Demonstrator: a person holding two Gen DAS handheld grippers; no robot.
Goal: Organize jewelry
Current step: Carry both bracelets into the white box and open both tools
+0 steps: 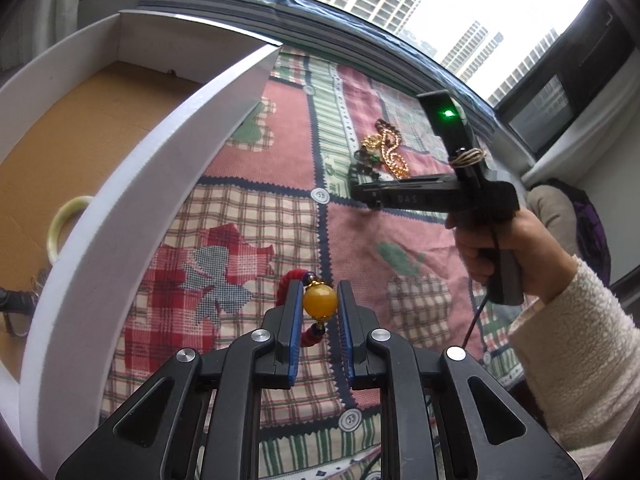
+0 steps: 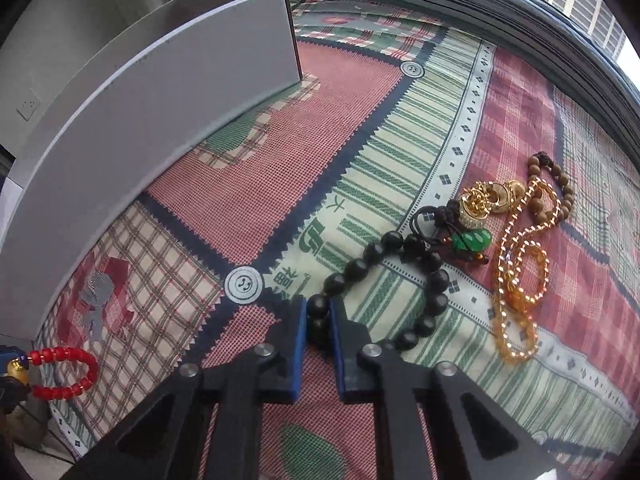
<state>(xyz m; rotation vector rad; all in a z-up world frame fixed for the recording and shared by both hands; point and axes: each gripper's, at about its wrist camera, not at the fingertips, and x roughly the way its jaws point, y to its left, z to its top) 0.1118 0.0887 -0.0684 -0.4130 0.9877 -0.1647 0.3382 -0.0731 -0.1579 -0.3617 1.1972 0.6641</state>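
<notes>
My left gripper [image 1: 319,300] is shut on the yellow bead of a red bead bracelet [image 1: 319,300], held above the cloth beside the white box [image 1: 120,216]; the bracelet also shows in the right wrist view [image 2: 64,372]. A pale green bangle [image 1: 64,220] lies inside the box. My right gripper [image 2: 319,314] is shut on a black bead bracelet [image 2: 400,280] lying on the cloth. Beside it lie a green jade pendant [image 2: 472,240], gold rings [image 2: 492,200], an amber chain [image 2: 520,280] and a brown bead bracelet [image 2: 556,184].
A patchwork tablecloth [image 2: 360,140] covers the table. The white box wall [image 2: 160,100] stands at the left. A window with tower blocks is behind the table's far edge. My right gripper's body and hand show in the left wrist view [image 1: 472,196].
</notes>
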